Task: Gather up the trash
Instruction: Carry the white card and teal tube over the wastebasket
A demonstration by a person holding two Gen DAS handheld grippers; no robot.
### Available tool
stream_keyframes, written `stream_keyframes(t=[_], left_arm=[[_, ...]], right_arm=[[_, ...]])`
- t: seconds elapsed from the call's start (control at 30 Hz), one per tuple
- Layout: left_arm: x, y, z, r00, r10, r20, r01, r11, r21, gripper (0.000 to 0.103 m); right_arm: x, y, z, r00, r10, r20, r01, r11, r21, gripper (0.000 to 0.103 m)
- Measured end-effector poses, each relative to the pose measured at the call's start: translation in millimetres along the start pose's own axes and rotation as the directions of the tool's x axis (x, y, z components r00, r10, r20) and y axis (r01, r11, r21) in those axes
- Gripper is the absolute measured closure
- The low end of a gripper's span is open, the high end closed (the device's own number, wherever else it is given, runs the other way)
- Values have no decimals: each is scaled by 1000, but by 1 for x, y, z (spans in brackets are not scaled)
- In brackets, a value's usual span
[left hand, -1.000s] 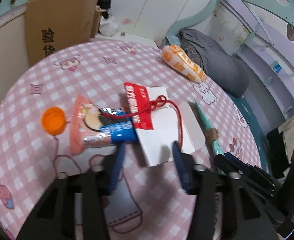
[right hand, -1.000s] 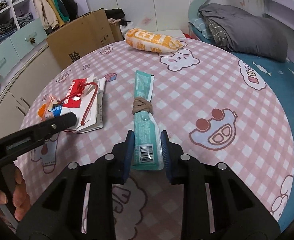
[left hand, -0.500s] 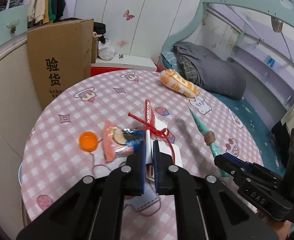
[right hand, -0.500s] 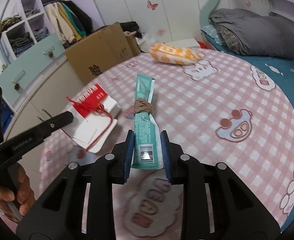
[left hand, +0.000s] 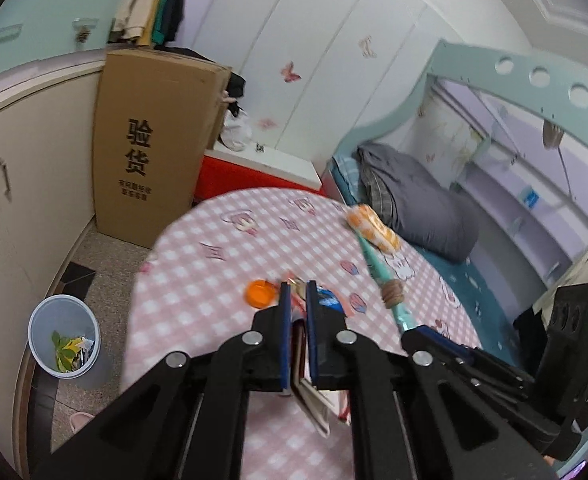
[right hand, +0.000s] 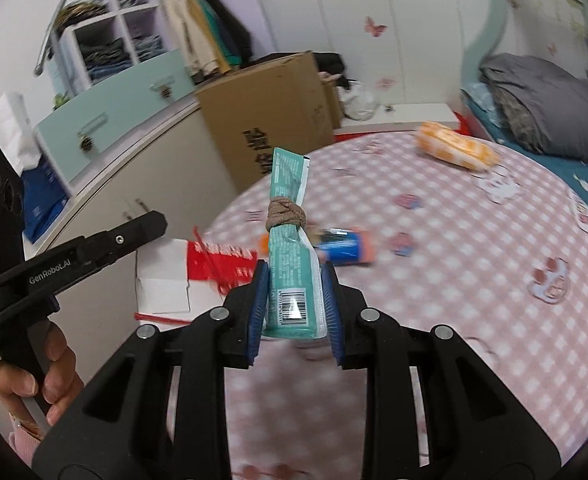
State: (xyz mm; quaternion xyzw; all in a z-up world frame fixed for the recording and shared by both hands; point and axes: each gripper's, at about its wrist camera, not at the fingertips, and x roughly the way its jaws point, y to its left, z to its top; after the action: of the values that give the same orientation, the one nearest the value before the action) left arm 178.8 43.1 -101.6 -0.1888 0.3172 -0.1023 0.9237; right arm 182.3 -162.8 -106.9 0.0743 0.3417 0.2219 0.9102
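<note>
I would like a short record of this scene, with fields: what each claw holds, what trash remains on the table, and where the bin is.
left claw: shut on white and red paper package with red string, lifted off the table
right claw: shut on teal wrapper tied with a brown band
remaining on table: orange snack bag at far edge, orange cap, blue and pink wrapper
bin: pale trash bin on the floor left of the table, already some trash inside
</note>
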Motion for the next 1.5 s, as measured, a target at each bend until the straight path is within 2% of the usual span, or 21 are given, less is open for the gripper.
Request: stream_keyframes(t=[0.43,0.7,0.8,0.9,1.07,1.1,1.17,1.27,1.33,1.43,1.5], left_arm=[[-40,100,6,998,46,42,-40,992,-118,97],[-64,193,19,981,176,78,-154,962,-223,97],[-67,238,22,960,268,77,-242,937,-251,97],[-64,276,25,944,324,62,-294,912,-284,97],[-53,344,29,895,445,25,-415,852,-319,97],[-51,352,29,887,460,20,-430,843,-323,97],[-45,373,29,873,488,9,-458,824,-335,97],[-33,403,24,859,512,-23,-486,798,-356,97],[-25,411,19,851,523,-39,-502,790,-352,97],[-13,423,15,843,535,-63,-522,782,-341,97],[-6,426,12,840,537,-74,-528,779,-339,97]], right_arm=[[59,103,2,991,102,-87,-111,988,-111,76],[131,182,3,966,191,-175,-219,962,-160,76],[165,209,0,953,218,-213,-255,953,-166,76],[204,237,-3,936,238,-259,-287,943,-169,76],[277,276,-13,912,267,-311,-329,929,-169,75],[292,280,-16,914,262,-309,-325,929,-175,73],[324,287,-25,913,250,-322,-317,932,-174,35],[358,282,-39,919,190,-345,-254,956,-150,35],[365,276,-47,918,189,-349,-237,967,-99,35],[370,271,-54,927,157,-341,-196,977,-84,34],[367,267,-55,942,130,-310,-163,983,-85,31]])
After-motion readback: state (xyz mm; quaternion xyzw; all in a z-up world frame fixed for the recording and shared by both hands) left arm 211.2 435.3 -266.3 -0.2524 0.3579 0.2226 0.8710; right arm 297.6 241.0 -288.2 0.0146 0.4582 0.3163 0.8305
